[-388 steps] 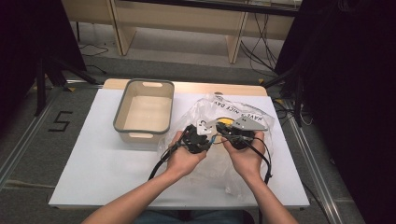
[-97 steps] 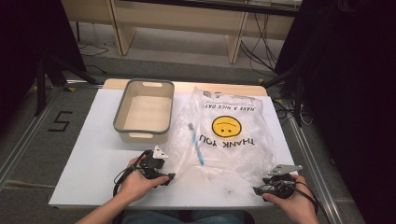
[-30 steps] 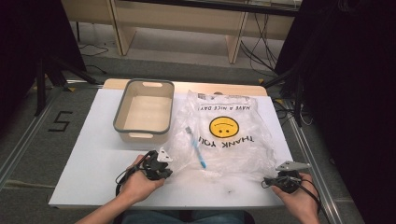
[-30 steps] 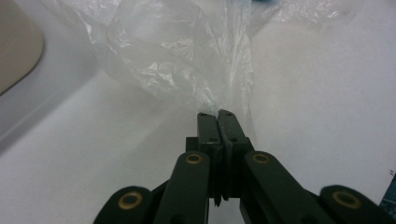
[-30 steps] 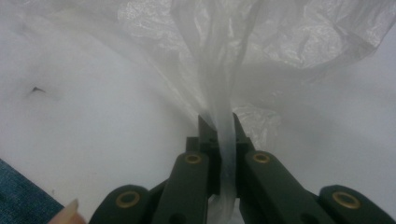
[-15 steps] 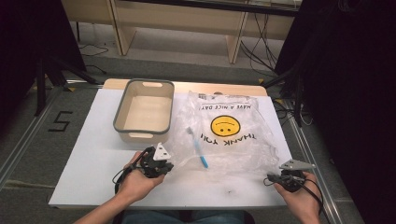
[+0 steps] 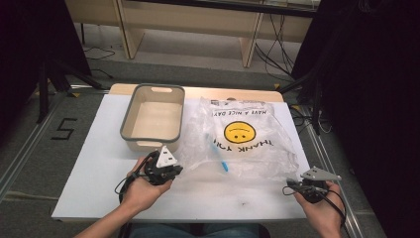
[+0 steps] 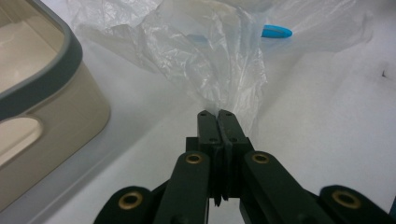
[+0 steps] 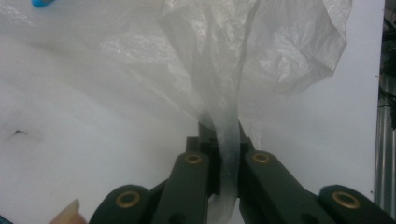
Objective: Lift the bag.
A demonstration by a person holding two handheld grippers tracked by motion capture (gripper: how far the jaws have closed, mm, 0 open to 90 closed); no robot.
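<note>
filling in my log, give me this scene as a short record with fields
surface: white table
held item: clear plastic bag with yellow smiley print, lying spread out
left gripper: shut on bag's near left corner
right gripper: shut on bag's near right corner
in bag: blue object
bin: beige with grey rim, empty, left of bag
</note>
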